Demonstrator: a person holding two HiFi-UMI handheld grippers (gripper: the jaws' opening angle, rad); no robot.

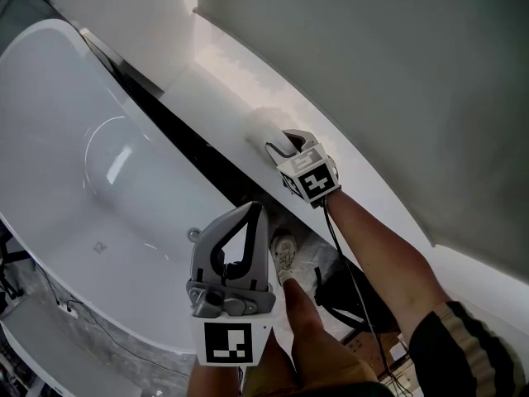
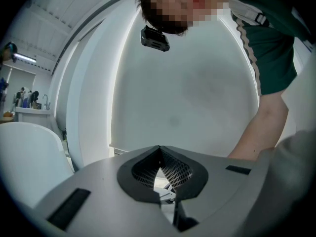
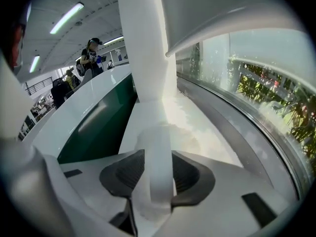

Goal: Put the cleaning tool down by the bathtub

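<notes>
Right tool (image 3: pixel 157 176) has its jaws standing apart around the upright handle (image 3: pixel 159 147) of the white scrubber (image 1: pixel 266 125), with the pads just off it as far as I can judge. That scrubber sits on the white ledge (image 1: pixel 219 69) beside the bathtub (image 1: pixel 91 164), near the ledge's edge over the dark gap (image 1: pixel 178 131). Left tool (image 2: pixel 159 151) is closed and empty, well apart. My worry: pulling back crooked could hook the handle and drag the scrubber off that edge into the gap.

White bathtub (image 1: pixel 66 98), white cleaning tool (image 3: pixel 159 157), dark green sleeve (image 2: pixel 269 48) with pale stripes
</notes>
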